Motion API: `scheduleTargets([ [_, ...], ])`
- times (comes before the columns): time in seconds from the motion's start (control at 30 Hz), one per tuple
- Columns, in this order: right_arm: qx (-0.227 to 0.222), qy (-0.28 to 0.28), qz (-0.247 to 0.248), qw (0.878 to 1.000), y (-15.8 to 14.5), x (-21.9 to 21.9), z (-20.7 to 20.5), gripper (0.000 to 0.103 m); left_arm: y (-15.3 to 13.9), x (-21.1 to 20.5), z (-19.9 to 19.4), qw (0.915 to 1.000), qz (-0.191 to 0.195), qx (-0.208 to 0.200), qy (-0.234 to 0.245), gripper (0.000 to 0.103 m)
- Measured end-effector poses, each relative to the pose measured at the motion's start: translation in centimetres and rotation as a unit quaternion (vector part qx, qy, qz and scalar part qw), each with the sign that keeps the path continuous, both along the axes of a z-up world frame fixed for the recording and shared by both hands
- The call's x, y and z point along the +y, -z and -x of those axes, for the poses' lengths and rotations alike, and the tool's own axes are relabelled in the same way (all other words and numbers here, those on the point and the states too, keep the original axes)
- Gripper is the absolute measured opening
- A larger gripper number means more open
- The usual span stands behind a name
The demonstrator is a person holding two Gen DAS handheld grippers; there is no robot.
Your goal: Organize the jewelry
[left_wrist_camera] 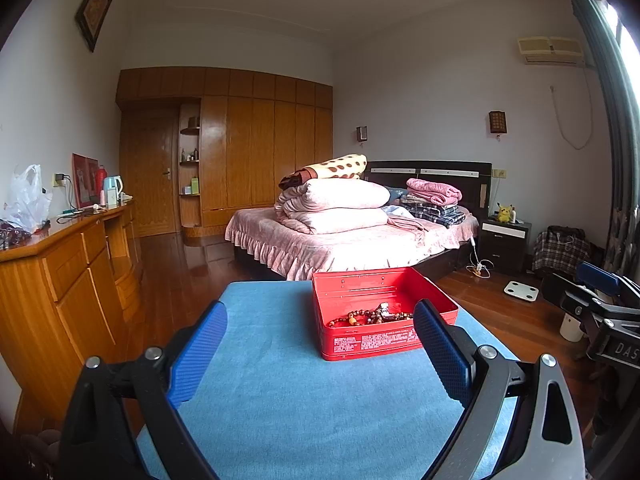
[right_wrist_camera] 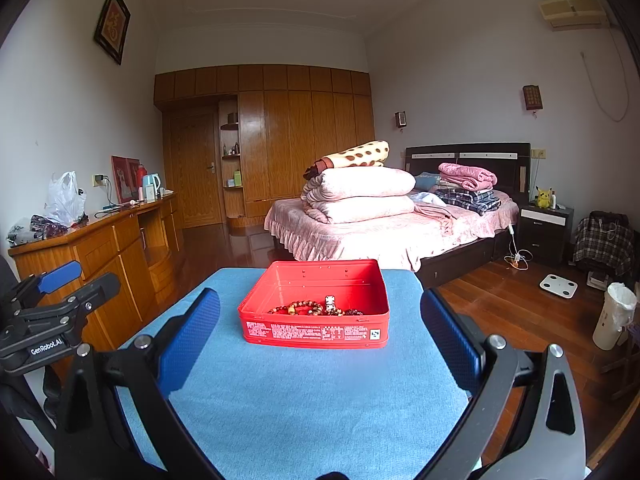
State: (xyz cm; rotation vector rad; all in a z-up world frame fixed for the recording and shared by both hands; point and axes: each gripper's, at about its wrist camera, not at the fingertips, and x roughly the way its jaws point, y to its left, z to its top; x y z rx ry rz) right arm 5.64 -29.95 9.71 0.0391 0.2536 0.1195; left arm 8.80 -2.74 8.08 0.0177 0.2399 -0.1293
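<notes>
Right wrist view shows a fuzzy blue cloth (right_wrist_camera: pixel 312 400) filling the lower frame, with a glossy red metal tin (right_wrist_camera: pixel 316 330), rectangular and lidless, at centre; the right gripper (right_wrist_camera: pixel 320 344) and left gripper (left_wrist_camera: pixel 320 354) both hover spread wide, holding nothing. Inside the tin, near its front wall, lies a loose string of round brown beads (right_wrist_camera: pixel 308 309). Best, I judge, to lower one pad under a single strand and close gently, since the beads would likely roll and slide.
</notes>
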Motion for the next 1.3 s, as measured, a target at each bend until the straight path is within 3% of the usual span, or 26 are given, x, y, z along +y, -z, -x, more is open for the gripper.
scheduleTargets([
  [1.3, -0.007, 0.005, 0.005, 1.0, -0.7, -1.0, 0.2, 0.097, -0.3, 0.2, -0.6, 1.0, 0.003, 0.005, 0.007, 0.092],
])
